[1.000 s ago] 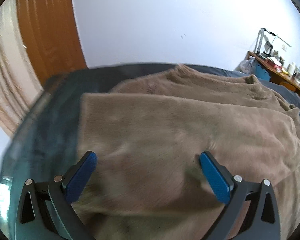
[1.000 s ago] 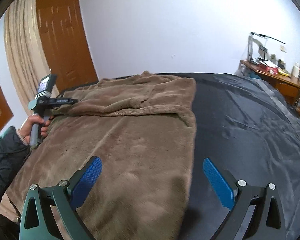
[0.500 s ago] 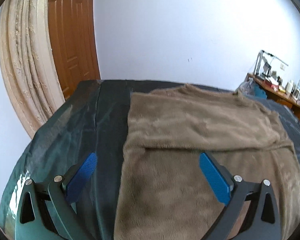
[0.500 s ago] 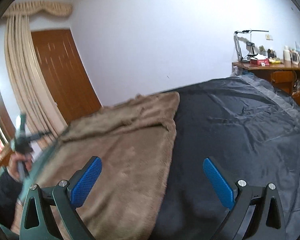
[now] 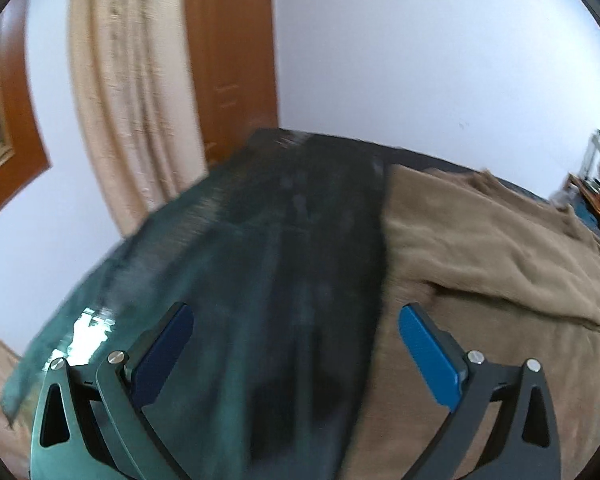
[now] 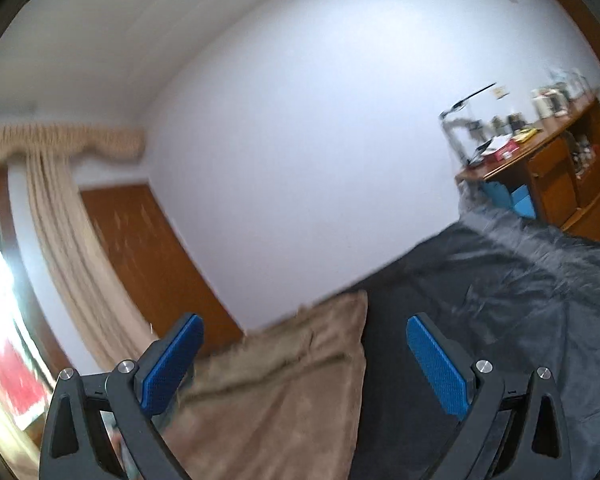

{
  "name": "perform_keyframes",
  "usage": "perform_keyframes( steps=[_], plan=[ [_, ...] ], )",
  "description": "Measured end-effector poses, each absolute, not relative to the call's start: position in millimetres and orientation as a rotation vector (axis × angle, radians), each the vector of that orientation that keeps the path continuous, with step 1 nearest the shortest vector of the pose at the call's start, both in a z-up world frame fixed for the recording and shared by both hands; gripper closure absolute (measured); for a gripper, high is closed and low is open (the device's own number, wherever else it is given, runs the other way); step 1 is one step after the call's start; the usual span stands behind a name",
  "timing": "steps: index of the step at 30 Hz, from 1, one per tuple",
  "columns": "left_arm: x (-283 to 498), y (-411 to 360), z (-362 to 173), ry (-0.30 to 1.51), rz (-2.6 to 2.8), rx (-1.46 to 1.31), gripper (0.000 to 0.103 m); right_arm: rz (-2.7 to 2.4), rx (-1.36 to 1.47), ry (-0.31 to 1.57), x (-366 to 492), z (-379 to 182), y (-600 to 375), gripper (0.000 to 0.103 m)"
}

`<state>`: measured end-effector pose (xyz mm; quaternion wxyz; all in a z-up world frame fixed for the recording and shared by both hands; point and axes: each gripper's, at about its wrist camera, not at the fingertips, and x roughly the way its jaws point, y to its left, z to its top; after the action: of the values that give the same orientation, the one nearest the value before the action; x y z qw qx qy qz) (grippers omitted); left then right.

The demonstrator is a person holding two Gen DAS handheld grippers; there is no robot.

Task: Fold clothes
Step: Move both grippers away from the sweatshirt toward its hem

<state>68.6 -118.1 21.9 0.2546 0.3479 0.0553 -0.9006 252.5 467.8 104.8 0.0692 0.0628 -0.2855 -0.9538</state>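
Both tongs have swung up and left, wide open, empty: left tongs (image 5: 296, 354) straddle the brown garment's (image 5: 480, 264) left edge, right tongs (image 6: 304, 364) its right edge (image 6: 360, 360), bare bed (image 6: 500, 300) beyond.

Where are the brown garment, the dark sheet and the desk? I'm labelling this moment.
brown garment (image 5: 480, 248): left wrist view, folded upper layer.
dark sheet (image 6: 500, 280): right wrist view, bare wrinkled area.
desk (image 6: 540, 160): right wrist view, wooden front.

This is a bedroom in a home. A bed (image 6: 540, 280) under a dark cover spreads ahead of the jaws, a wooden door (image 5: 232, 60) and long beige curtains (image 5: 132, 100) stand beyond to their left, and a cluttered wooden dresser (image 6: 548, 160) with a lamp (image 6: 472, 96) sits far right.
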Motion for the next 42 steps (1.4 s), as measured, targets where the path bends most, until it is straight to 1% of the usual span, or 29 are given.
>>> perform_keyframes(
  steps=[1, 10, 14, 17, 21, 25, 30, 32, 36, 39, 42],
  plan=[
    [72.0, -130.7, 22.0, 0.147, -2.409, 0.925, 0.0, -2.887, 0.19, -0.845, 254.6, 105.8, 469.0, 0.0],
    [103.3, -243.8, 21.8, 0.128, -2.077, 0.76, 0.0, -3.015, 0.358, -0.498, 262.1, 100.6, 454.0, 0.0],
    [134.4, -268.3, 27.9, 0.247, -2.106, 0.736, 0.0, -3.007, 0.517, -0.275, 259.4, 84.8, 429.1, 0.0],
    [158.2, -246.2, 36.8, 0.246, -2.289, 0.745, 0.0, -2.953, 0.62, -0.083, 262.4, 68.8, 401.0, 0.0],
    [184.9, -185.1, 39.3, 0.162, -2.607, 0.827, 0.0, -2.827, 0.704, 0.127, 269.6, 47.4, 359.1, 0.0],
    [224.7, -101.9, 34.2, -0.033, -2.976, 0.945, 0.0, -2.757, 0.777, 0.254, 275.7, 30.9, 332.2, 0.0],
    [270.7, -40.6, 20.0, -0.356, -3.203, 1.082, 0.0, -2.694, 0.871, 0.36, 274.4, 14.4, 320.4, 0.0],
    [284.1, -23.9, 13.1, -0.445, -3.239, 1.164, 0.0, -2.675, 0.898, 0.387, 273.5, 10.2, 317.1, 0.0],
    [296.6, -8.5, 1.3, -0.575, -3.216, 1.241, 0.0, -2.66, 0.919, 0.396, 270.5, 4.3, 311.4, 0.0],
    [305.6, -15.8, -7.9, -0.578, -3.18, 1.267, 0.0, -2.656, 0.933, 0.4, 267.4, 1.7, 307.5, 0.0],
    [306.2, -31.4, -15.2, -0.498, -3.147, 1.284, 0.0, -2.657, 0.956, 0.415, 263.8, -1.4, 305.0, 0.0]
  ],
)
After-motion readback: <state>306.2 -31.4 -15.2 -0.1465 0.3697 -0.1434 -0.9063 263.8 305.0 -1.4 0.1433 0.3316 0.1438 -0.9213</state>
